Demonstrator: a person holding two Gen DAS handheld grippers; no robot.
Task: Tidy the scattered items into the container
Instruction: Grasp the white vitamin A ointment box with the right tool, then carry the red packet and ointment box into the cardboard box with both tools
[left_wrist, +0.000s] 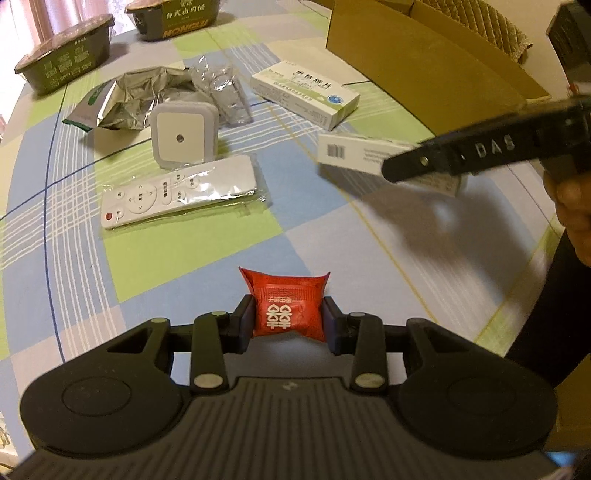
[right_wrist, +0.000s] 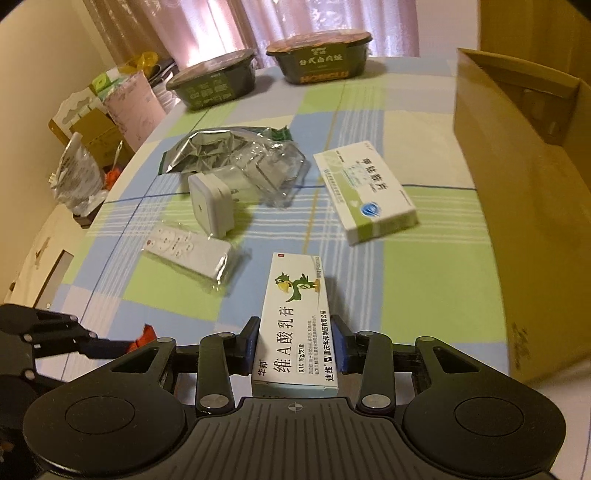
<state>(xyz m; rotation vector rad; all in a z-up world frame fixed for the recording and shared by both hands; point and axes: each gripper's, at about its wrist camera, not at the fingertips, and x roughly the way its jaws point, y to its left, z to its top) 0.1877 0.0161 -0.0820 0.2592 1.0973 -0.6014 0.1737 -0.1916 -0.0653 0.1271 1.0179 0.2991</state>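
Red packet (left_wrist: 289, 308) clamped in your left gripper (left_wrist: 289, 325), ointment box (right_wrist: 295, 328) pinched in your right gripper (right_wrist: 295, 345), both lifted for the cardboard box (right_wrist: 524, 206).

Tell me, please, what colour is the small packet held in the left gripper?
Red with white printed characters: the small pillow-shaped packet, seen best in the left wrist view.

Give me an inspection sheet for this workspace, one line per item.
Surface: table under a checked cloth in blue, green and white.
Job's things: cardboard box open at the right; remote control in a clear sleeve, white night light, crumpled foil pouch, clear plastic packaging and green-and-white medicine box lie loose.
Clutter: two dark instant-meal bowls at the far edge.
Grippers: left gripper shut on red sachet; right gripper shut on ointment box.
Cables: nothing seen.
Surroundings: pink curtains, bags and cartons beside the table.
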